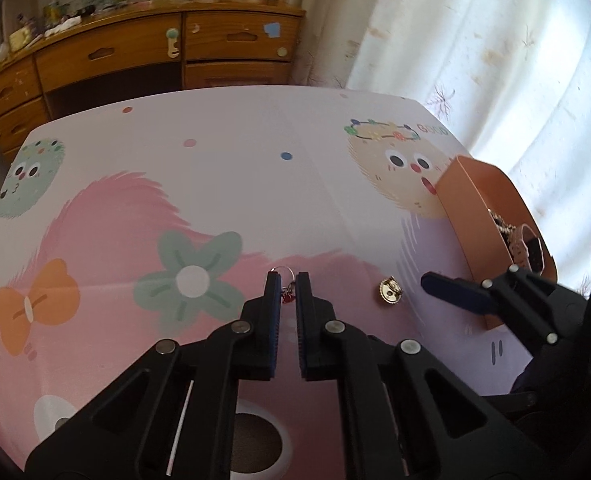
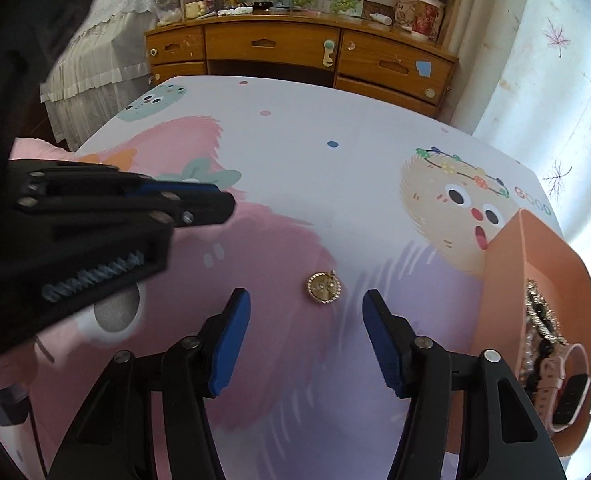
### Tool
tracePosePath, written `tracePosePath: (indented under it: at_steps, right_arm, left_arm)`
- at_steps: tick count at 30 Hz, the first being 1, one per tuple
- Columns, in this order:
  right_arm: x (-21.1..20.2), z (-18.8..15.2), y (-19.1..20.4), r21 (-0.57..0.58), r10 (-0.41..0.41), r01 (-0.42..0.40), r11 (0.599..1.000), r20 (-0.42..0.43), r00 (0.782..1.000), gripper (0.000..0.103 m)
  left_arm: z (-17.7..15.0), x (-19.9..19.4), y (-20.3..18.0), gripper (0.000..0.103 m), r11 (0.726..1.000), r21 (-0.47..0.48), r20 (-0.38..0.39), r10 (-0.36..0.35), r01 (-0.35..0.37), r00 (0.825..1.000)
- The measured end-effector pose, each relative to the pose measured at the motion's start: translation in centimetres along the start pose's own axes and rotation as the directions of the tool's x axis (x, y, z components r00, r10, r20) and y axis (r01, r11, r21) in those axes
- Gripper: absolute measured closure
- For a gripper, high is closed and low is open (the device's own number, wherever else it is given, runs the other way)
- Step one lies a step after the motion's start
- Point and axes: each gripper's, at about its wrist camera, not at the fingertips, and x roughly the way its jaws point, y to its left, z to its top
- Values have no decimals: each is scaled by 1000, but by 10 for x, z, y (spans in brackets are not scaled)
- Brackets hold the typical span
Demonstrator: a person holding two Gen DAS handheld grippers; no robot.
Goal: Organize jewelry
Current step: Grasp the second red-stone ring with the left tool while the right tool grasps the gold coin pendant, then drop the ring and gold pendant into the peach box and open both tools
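Note:
My left gripper (image 1: 287,280) is closed down on a thin silver ring with small red charms (image 1: 287,295), its jaws a narrow gap apart around it just above the table. It also shows in the right wrist view (image 2: 215,204) at the left. A round gold brooch (image 1: 390,291) lies on the cloth to the right, also in the right wrist view (image 2: 323,287). My right gripper (image 2: 305,304) is open and empty, just short of the brooch. An orange box (image 2: 543,248) at the right holds a pink watch (image 2: 567,384) and beaded jewelry (image 2: 539,320); the box also shows in the left wrist view (image 1: 475,184).
The table has a cartoon-print cloth (image 1: 255,184). A wooden desk with drawers (image 2: 295,48) stands beyond the far edge. A curtain (image 1: 495,40) hangs at the right. A white-covered bed (image 2: 107,40) is at the far left.

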Motion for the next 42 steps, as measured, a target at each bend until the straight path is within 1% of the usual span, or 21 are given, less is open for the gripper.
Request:
tracePosePath:
  at_steps: [1,2,4,6,9,14,15,22,26,31,36,38,42]
  right_arm:
    - [3,1,0,3,-5,5,1000,-5,1000,51]
    - [3,1,0,9,-2,2,1000,2,1000,51]
    - [6,3,-1,24,-12,12,1000,3,1000,54]
    - [9,4,-2,43,-4,4,999,0,1000,57]
    - [11,6,-6,71,12,-13,997,2,1000,66]
    - [14,9,-7,54,16,-16,998,14,1000,77]
    - [14,10,-7,50,15,-15,999,16,1000,84]
    - [10,13,-14,69,28,-29,997,14,1000,84]
    - [-7,16,-29,111,61,-66,992,49,997,84]
    - [-37,13,-52,144,70,-83,986,95,993,84]
    - [-74,-2,-80,170,63,-88,982,151,987,84]
    - [-91,-15,-94,170,50,-81,982,177,983,84]
    - [-118,-40,-117,159,21,-54,986,205,979,84]
  left_arm:
    - [0,-2,2,98,1000,-7,5,0,0,1000]
    - [0,-6,5,98,1000,-19,13,-2,2,1000]
    - [-1,-11,10,98,1000,-30,23,2,-2,1000]
    - [-1,-17,13,98,999,-43,34,12,-10,999]
    - [-1,-24,18,98,998,-59,42,23,-21,999]
    - [-2,-30,19,98,997,-60,47,52,-49,998]
    - [-2,-32,18,98,997,-57,53,56,-53,997]
    - [3,-41,7,98,997,-52,76,63,-59,995]
    - [6,-47,-4,98,997,-52,95,57,-53,994]
    - [8,-54,-22,98,998,-62,117,15,-8,993]
    - [11,-59,-57,98,998,-39,152,-38,44,988]
    - [13,-61,-72,98,997,-24,163,-62,66,985]
    - [15,-60,-116,98,993,13,171,-115,115,978]
